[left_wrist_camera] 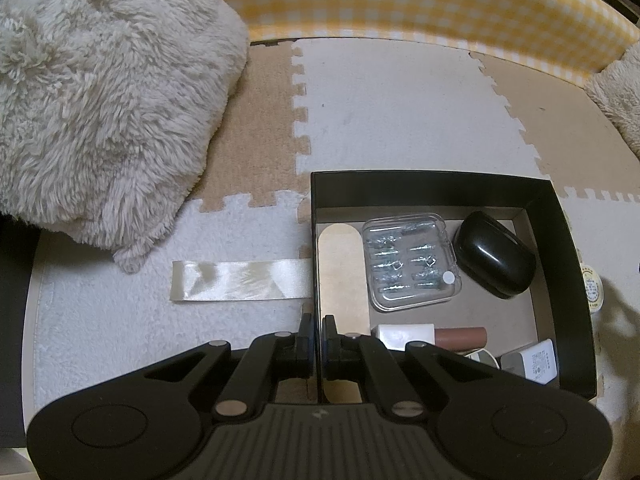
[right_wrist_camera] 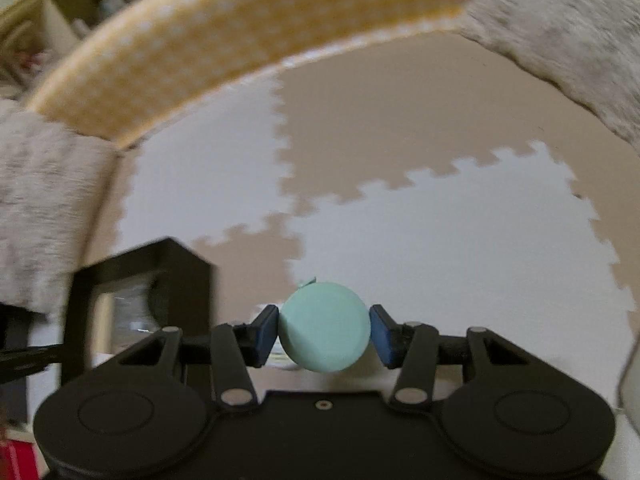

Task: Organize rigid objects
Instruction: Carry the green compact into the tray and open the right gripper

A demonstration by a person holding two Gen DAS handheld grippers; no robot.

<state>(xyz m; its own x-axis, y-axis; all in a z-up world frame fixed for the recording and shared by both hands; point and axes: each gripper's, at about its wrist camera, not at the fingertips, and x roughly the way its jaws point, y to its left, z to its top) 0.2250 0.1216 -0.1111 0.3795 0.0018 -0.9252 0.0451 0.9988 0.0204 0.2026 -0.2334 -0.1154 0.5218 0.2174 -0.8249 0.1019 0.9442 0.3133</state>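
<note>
Holding a mint-green round object [right_wrist_camera: 324, 328] between its pads, the right gripper [right_wrist_camera: 324, 330] has the black box [right_wrist_camera: 160, 264] low to its left, whose near wall the clenched left gripper [left_wrist_camera: 318, 328] pinches, steadying it.

A fluffy cream cushion [left_wrist_camera: 100, 108] rests on puzzle floor mats [left_wrist_camera: 384, 112] below a yellow gingham edge [left_wrist_camera: 420, 0].

An open black rectangular cardboard box [left_wrist_camera: 560, 248] sits on the foam mat, holding a clear plastic case of small metal bits [left_wrist_camera: 412, 262], a glossy black oval case [left_wrist_camera: 494, 256], a brown lipstick tube [left_wrist_camera: 460, 337] and a white charger [left_wrist_camera: 532, 364] (half hidden). A mint-green round object [right_wrist_camera: 324, 328] hangs above the mat.
</note>
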